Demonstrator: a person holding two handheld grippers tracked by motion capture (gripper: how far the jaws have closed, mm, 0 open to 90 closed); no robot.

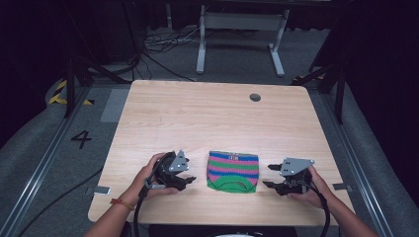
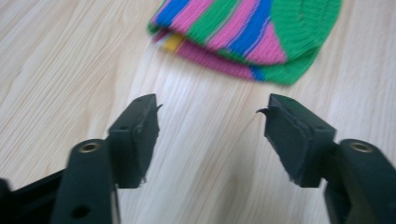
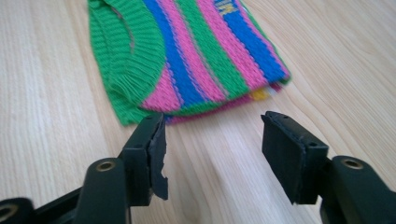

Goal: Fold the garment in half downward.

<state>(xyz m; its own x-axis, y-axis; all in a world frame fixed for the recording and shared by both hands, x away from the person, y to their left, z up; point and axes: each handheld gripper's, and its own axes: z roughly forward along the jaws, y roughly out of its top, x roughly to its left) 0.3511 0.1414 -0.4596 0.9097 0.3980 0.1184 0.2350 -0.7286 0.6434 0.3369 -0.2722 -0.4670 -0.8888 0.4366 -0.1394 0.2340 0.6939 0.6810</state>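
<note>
On either side of the folded striped knit garment [image 1: 232, 171], the left hand-held gripper [image 1: 189, 179] and right hand-held gripper [image 1: 270, 176] stand with jaws apart, gripping nothing. Both are clear of the garment, which lies flat on the bench [image 1: 197, 113], apparently released.

Lab: floor rails [image 1: 44, 163], cables [image 1: 163, 42]
</note>
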